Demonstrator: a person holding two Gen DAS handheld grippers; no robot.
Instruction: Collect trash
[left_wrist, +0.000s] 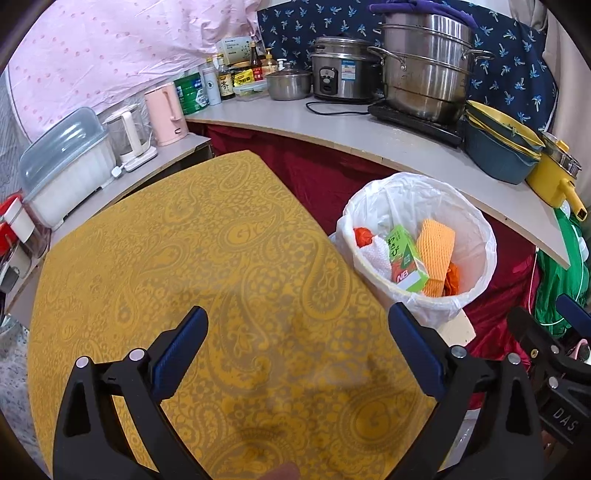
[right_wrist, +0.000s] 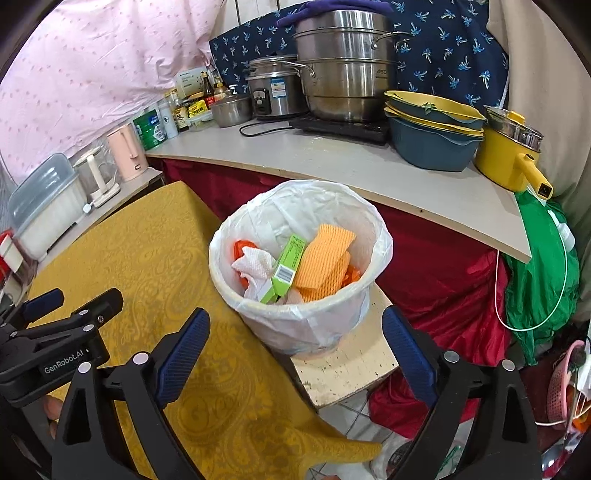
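A trash bin (right_wrist: 314, 326) lined with a white bag (left_wrist: 373, 206) stands on a small pale board (right_wrist: 347, 365) beside the yellow-clothed table (left_wrist: 184, 258). Inside it lie a green carton (right_wrist: 288, 266), an orange foam net (right_wrist: 325, 258), a crumpled white paper towel (right_wrist: 255, 267) and some orange plastic. My left gripper (left_wrist: 298, 314) hangs open over the tablecloth with nothing between its fingers. My right gripper (right_wrist: 295, 315) is open and bare, just in front of the bin. Each gripper shows at the edge of the other's view: the right gripper (left_wrist: 543, 310) and the left gripper (right_wrist: 79, 299).
A grey counter (right_wrist: 332, 162) behind the bin carries steel pots (right_wrist: 343, 74), a rice cooker (right_wrist: 273, 92), stacked bowls (right_wrist: 432, 125), a yellow pot (right_wrist: 506, 155), bottles and kettles. Red cloth hangs below it. A green bag (right_wrist: 539, 273) hangs at the right.
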